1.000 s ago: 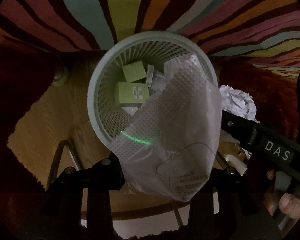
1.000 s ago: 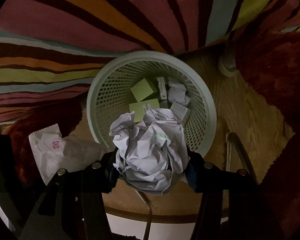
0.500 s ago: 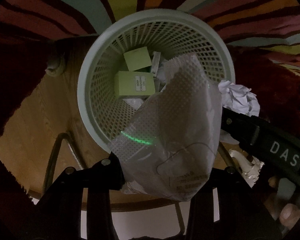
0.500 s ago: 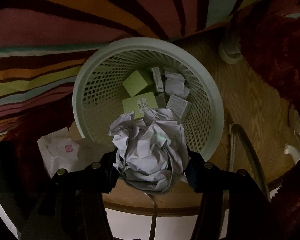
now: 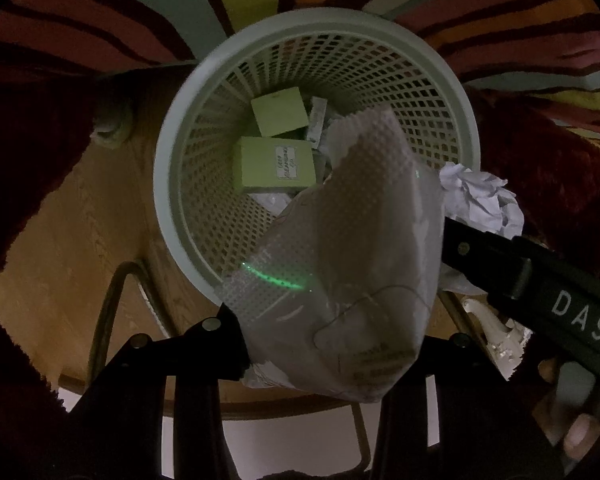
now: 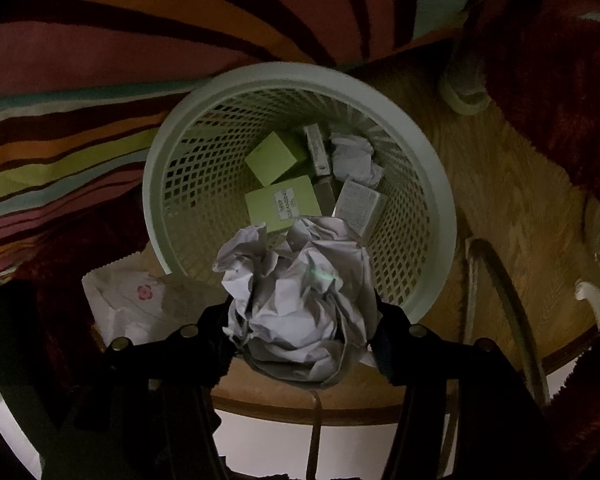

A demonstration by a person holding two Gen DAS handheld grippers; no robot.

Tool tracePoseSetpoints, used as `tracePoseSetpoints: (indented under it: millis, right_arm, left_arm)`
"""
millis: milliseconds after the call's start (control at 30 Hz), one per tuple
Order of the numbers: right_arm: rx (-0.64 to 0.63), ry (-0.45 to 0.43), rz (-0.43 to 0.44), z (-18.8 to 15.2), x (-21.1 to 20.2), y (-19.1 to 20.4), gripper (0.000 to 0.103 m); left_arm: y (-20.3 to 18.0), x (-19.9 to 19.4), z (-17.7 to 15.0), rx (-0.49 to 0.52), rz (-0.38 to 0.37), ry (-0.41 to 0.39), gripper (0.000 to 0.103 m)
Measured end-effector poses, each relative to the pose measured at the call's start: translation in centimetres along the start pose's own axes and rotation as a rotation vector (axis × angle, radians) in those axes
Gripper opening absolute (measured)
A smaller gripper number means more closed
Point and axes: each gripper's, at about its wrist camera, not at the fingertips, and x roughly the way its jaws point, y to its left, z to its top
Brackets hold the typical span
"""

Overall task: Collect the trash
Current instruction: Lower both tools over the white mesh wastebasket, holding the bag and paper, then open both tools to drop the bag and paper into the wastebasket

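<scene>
Both tongs angle steeply down over the bin (image 5: pixel 172 184). Left tongs (image 5: pixel 320 344) clamp a white dotted wrapper (image 5: pixel 364 240); right tongs (image 6: pixel 304 328) clamp a crumpled paper ball (image 6: pixel 300 300). 2 green boxes (image 6: pixel 274 158) inside.

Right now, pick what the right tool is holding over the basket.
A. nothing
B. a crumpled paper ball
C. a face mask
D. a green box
B: the right tool is shut on a crumpled paper ball above the basket; the green boxes already lie inside.
</scene>
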Motion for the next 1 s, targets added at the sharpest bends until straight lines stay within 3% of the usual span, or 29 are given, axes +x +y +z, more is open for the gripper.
tracePoseSetpoints:
  millis: [133, 267, 400, 467, 633, 833, 1000]
  right_arm:
    - [0.006, 0.007, -0.004, 0.0, 0.3, 0.1, 0.054]
    - [0.01, 0.019, -0.001, 0.1, 0.6, 0.1, 0.061]
    - [0.029, 0.036, 0.005, 0.2, 1.0, -0.3, 0.094]
    - [0.046, 0.022, 0.005, 0.3, 0.9, -0.6, 0.095]
    - [0.066, -0.005, 0.026, 0.4, 0.5, -1.1, 0.095]
    - [0.059, -0.037, 0.026, -0.1, -0.2, -0.9, 0.095]
    - [-0.003, -0.127, 0.015, -0.8, -2.3, 0.2, 0.095]
  left_arm:
    - [0.1, 0.1, 0.1, -0.001, -0.007, 0.012, 0.039]
    - [0.1, 0.2, 0.1, -0.007, -0.014, 0.01, 0.066]
    - [0.4, 0.3, 0.2, -0.023, -0.02, 0.007, 0.076]
    - [0.6, 0.5, 0.2, -0.037, -0.01, 0.016, 0.08]
    - [0.7, 0.2, 0.3, -0.052, 0.004, -0.002, 0.08]
    - [0.8, -1.5, 0.1, -0.049, 0.035, -0.075, 0.08]
    - [0.9, -3.9, -0.4, -0.044, 0.051, -0.183, 0.08]
